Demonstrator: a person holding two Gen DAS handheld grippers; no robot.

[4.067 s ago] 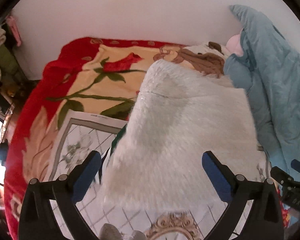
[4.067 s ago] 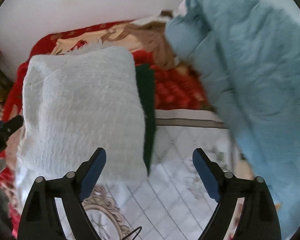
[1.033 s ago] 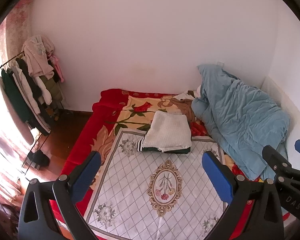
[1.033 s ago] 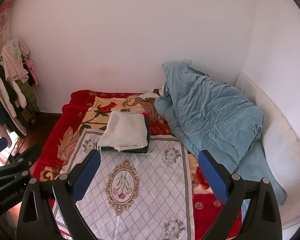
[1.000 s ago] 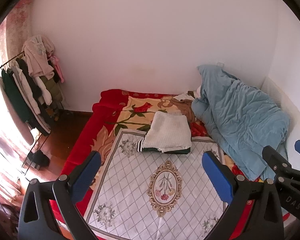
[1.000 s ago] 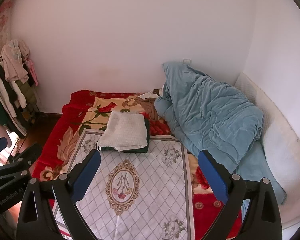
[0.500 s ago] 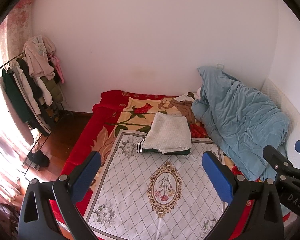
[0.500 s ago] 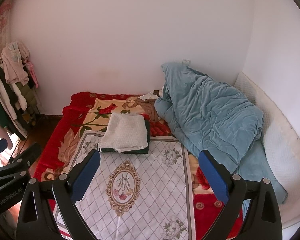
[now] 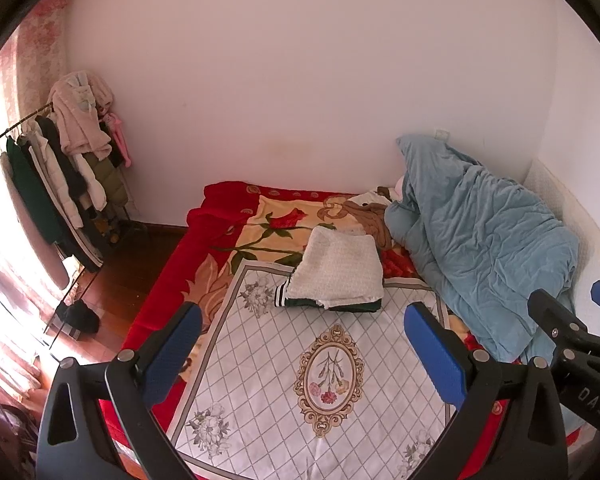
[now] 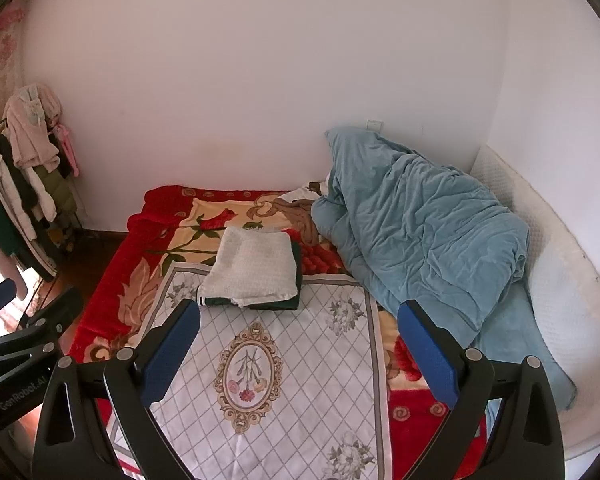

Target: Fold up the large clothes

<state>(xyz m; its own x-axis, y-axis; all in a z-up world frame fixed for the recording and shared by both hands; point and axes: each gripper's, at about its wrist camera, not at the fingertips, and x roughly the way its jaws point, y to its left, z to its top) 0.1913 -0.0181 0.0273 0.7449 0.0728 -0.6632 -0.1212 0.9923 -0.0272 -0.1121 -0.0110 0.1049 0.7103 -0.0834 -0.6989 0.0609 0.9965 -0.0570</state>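
A folded white fluffy garment (image 9: 338,268) lies on top of a folded dark green garment (image 9: 356,305) in the middle of the bed; the stack also shows in the right wrist view (image 10: 250,270). My left gripper (image 9: 302,340) is open and empty, held well back from the stack above the bed's near end. My right gripper (image 10: 298,338) is open and empty, also far back from the stack. The right gripper's fingers (image 9: 560,320) show at the right edge of the left wrist view, and the left gripper's fingers (image 10: 40,324) at the left edge of the right wrist view.
The bed has a white diamond-pattern sheet (image 9: 328,380) over a red floral blanket (image 9: 188,248). A crumpled blue duvet (image 10: 420,232) fills the right side. A brown garment (image 9: 370,216) lies near the wall. A clothes rack (image 9: 56,184) stands at the left on wooden floor (image 9: 116,280).
Since about four seconds ago both grippers have pulled far back from the folded stack, which stays on the bed. In the last second the views barely shift.
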